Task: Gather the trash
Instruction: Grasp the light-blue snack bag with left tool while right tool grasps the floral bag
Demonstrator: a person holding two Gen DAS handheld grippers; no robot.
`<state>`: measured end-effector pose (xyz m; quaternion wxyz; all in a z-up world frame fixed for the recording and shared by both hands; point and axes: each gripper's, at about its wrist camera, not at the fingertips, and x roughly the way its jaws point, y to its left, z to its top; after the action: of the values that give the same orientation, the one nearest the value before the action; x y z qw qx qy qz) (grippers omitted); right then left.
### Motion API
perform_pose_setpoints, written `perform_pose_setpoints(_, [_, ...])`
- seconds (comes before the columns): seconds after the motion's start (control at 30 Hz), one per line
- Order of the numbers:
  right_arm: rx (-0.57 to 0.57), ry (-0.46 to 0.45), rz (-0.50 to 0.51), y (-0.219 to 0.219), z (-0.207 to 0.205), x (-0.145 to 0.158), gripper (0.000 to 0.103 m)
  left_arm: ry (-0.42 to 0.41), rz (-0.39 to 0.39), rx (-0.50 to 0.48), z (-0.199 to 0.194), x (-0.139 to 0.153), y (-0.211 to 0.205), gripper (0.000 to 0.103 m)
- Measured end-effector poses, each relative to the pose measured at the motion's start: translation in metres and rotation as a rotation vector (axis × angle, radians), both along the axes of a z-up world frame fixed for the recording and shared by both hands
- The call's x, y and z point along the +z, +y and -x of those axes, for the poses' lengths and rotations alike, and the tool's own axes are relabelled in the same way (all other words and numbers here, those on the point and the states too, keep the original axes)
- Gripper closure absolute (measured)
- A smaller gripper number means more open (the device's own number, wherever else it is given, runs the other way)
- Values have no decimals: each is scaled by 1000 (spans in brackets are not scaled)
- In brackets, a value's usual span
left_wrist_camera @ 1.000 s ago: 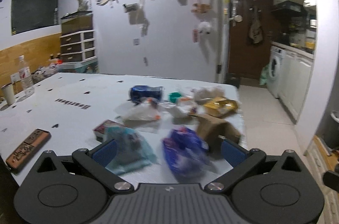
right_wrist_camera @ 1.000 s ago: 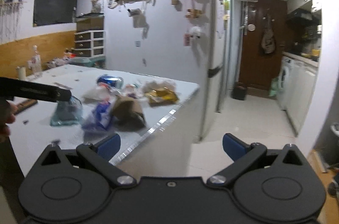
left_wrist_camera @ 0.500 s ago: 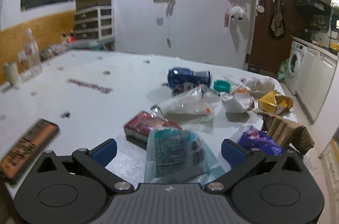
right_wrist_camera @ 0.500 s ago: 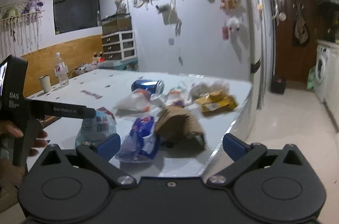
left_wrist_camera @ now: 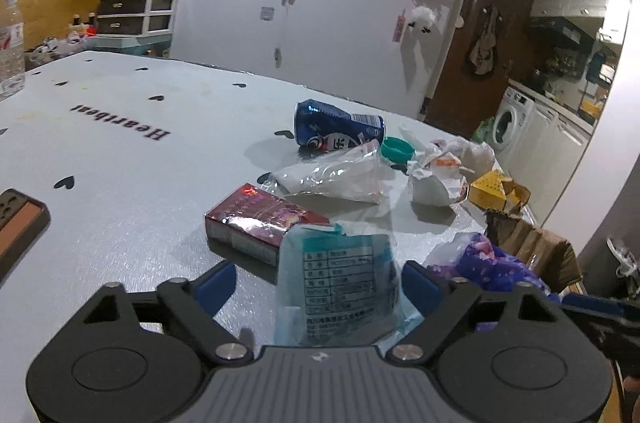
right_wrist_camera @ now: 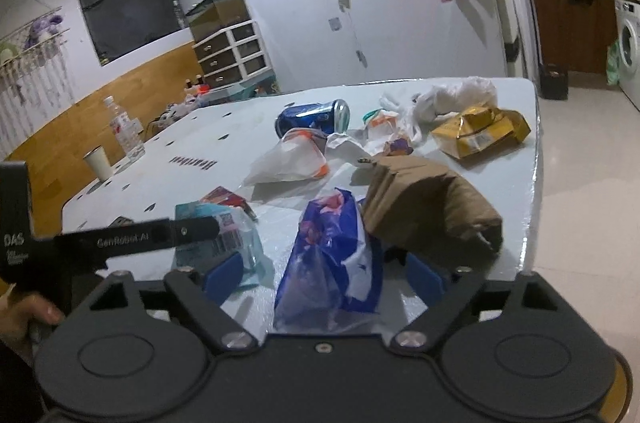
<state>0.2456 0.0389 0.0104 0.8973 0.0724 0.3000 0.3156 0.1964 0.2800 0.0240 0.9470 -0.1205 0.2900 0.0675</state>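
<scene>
Trash lies scattered on the pale table (left_wrist_camera: 120,151). A teal-and-clear packet (left_wrist_camera: 340,283) stands between the fingers of my left gripper (left_wrist_camera: 318,285). Its jaws are closing, with a gap still showing on the left side. A blue-and-white plastic bag (right_wrist_camera: 332,255) sits between the fingers of my right gripper (right_wrist_camera: 324,275). Those jaws are closing too, and the pads stand clear of the bag. Beyond lie a red carton (left_wrist_camera: 256,223), a clear bag (left_wrist_camera: 336,175), a blue can (left_wrist_camera: 336,133), a brown paper bag (right_wrist_camera: 428,207) and a yellow box (right_wrist_camera: 480,133).
A water bottle (right_wrist_camera: 126,131) and a paper cup (right_wrist_camera: 98,163) stand at the table's far left. A dark brown block (left_wrist_camera: 16,223) lies near the left edge. The table's right edge (right_wrist_camera: 534,183) drops to a tiled floor, with a washing machine (left_wrist_camera: 510,123) beyond.
Both grippers have come forward and down over the table. The teal packet now sits between the left fingers and the blue bag between the right fingers. Both pairs of jaws have narrowed a little.
</scene>
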Motion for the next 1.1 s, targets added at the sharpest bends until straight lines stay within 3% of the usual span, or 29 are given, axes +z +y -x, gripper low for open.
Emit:
perform_pose_setpoints(0.17, [25, 27, 55, 15, -7, -7, 32, 15, 16, -76, -5, -5, 7, 19])
perform_pose_setpoints(0.27, [40, 35, 89, 22, -9, -11, 46, 24, 33, -104, -8, -10, 9, 21])
perform_pose_setpoints(0.43, [55, 19, 112, 28, -6, -11, 64, 20, 80, -127, -9, -16, 10, 39])
perform_pose_setpoints(0.63, [45, -2, 134, 28, -1, -11, 78, 8, 62, -111, 0, -14, 4, 47])
perform_pose_setpoints(0.8, [22, -41, 149, 24, 11, -4, 83, 0, -48, -62, 19, -5, -6, 49])
perform_pose_setpoints(1.1, [-7, -130, 152, 11, 43, 22, 84, -66, -147, -2, 66, 25, -25, 50])
